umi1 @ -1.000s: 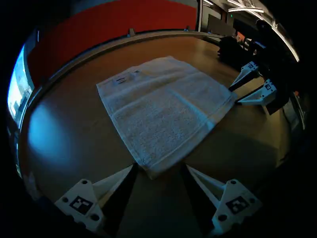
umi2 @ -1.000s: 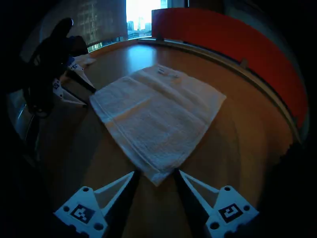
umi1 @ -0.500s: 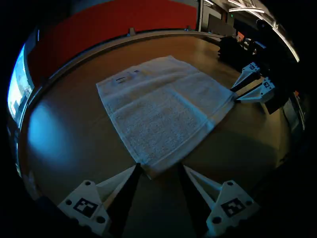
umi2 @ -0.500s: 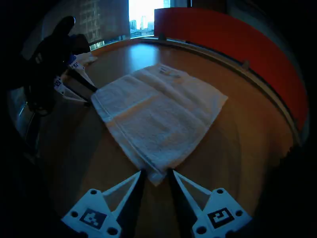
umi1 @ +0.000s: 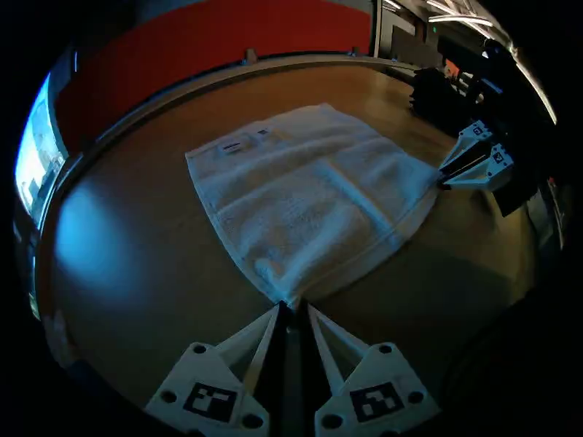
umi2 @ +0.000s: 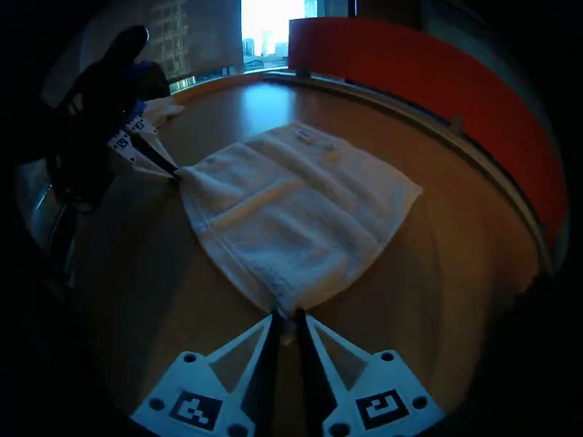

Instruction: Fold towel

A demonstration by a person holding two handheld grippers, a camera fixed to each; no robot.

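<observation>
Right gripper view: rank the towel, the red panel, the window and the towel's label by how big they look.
1. towel and red panel: about alike, so I can't rank them.
2. window.
3. label, at the towel's far end, so it looks smaller still.

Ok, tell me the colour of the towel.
Plain white. The towel shows best in the right gripper view.

— What do the fingers look like?
— White wedges tapering to points, on the left hand-held gripper and the right hand-held gripper.
— Any markings?
— A black-and-white square tag and small round holes at each base.
</observation>
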